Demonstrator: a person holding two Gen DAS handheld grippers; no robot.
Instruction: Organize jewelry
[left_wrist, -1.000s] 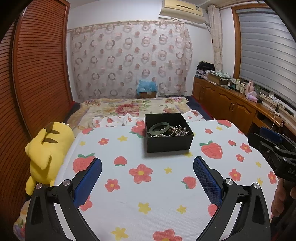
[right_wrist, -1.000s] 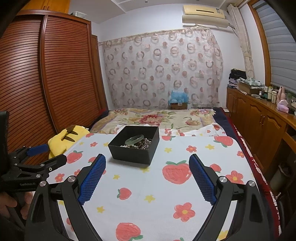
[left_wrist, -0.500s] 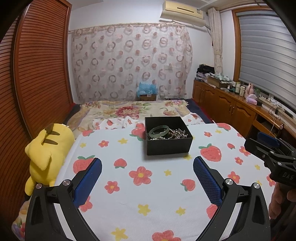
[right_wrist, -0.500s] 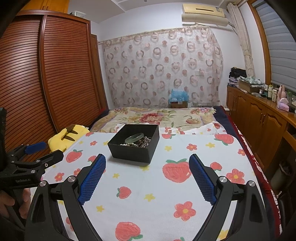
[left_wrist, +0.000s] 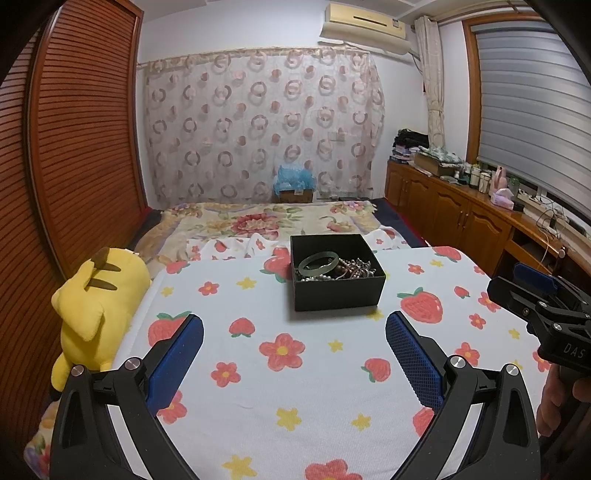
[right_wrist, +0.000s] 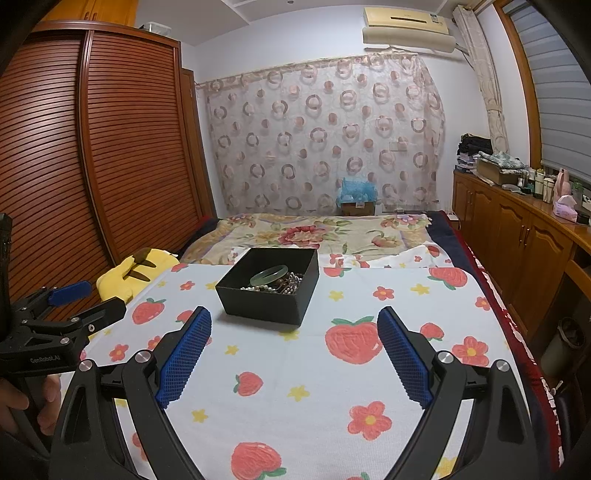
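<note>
In the left wrist view we see the left gripper (left_wrist: 294, 332) near the bottom, with its two blue pads wide apart and nothing between them. It hangs above a white cloth (left_wrist: 317, 373) printed with strawberries and flowers, which covers the counter. Farther on this cloth, a little right of the middle, stands a black box (left_wrist: 338, 291) with no lid. Inside it lie a pale green bangle (left_wrist: 317, 263) on the left side and a heap of beaded chains (left_wrist: 352, 269) on the right side, touching the bangle. At the left edge of the cloth rests a yellow plush toy (left_wrist: 98, 306). At the right edge the right gripper (left_wrist: 524, 291) comes into the picture, and a hand (left_wrist: 554, 402) grips its handle below; from here we cannot tell how wide it is.

In the right wrist view the right gripper (right_wrist: 294, 334) is also spread wide and holds nothing. The black box (right_wrist: 267, 304) stands beyond it, slightly to the left, well apart from the pads. The green bangle (right_wrist: 268, 275) leans on the beaded chains (right_wrist: 286, 286) inside. At the left the left gripper (right_wrist: 83, 299) is visible from the side, with a hand (right_wrist: 26, 410) under it. The plush toy (right_wrist: 127, 275) lies behind it, and the bed (right_wrist: 317, 230) with a flowered blanket is far behind the box.
</note>
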